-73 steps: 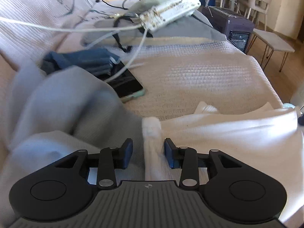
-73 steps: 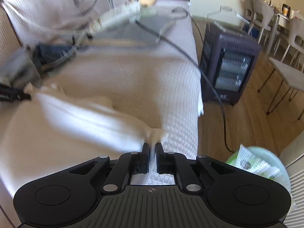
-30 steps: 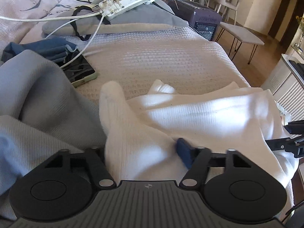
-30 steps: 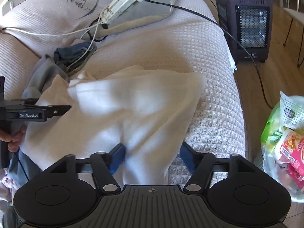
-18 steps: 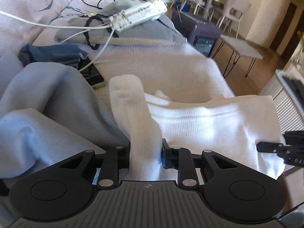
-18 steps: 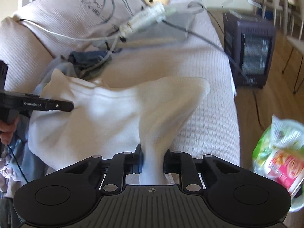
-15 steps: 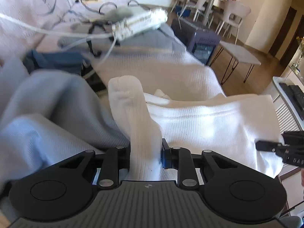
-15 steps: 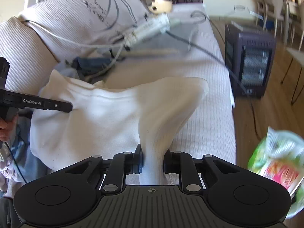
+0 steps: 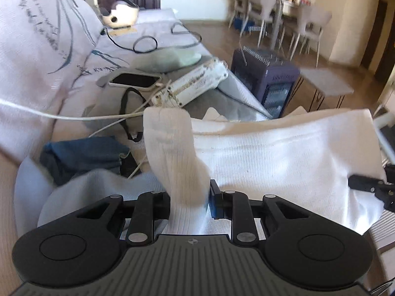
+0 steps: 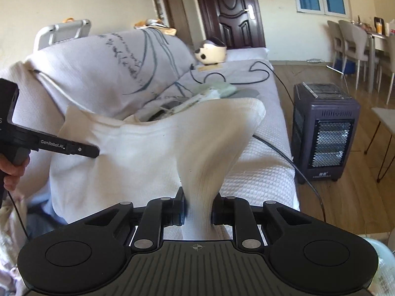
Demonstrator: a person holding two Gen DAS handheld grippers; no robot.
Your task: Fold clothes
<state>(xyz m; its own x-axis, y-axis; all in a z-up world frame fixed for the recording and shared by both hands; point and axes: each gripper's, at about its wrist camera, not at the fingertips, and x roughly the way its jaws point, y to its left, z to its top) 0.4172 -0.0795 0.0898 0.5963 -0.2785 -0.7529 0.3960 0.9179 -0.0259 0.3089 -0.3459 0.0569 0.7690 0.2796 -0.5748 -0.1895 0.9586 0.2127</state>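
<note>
At the far left of the right wrist view a hand [image 10: 12,170] grips the handle of the left tongs [image 10: 95,152], whose tip meets the left edge of the white garment [image 10: 128,162]; past them a printed cushion [image 10: 118,74] leans on the sofa [image 10: 261,172]. In the left wrist view a folded dark blue cloth [image 9: 84,155] lies at the left beside a pale blue garment [image 9: 81,187], with a phone [image 9: 134,80] and a white power strip [image 9: 195,83] farther up the sofa. The left tongs [image 9: 190,198] are narrowed onto a bunched corner of the white garment [image 9: 284,157], which stands up between the pads and stretches rightward, lifted off the sofa, to the right tongs [image 9: 355,181] at its other edge. In the right wrist view the right tongs [image 10: 197,209] pinch the opposite bunched corner, the cloth rising in a twisted peak. To the right a dark heater [image 10: 325,133] stands on the wooden floor, with dining chairs [image 10: 355,39] beyond.
</note>
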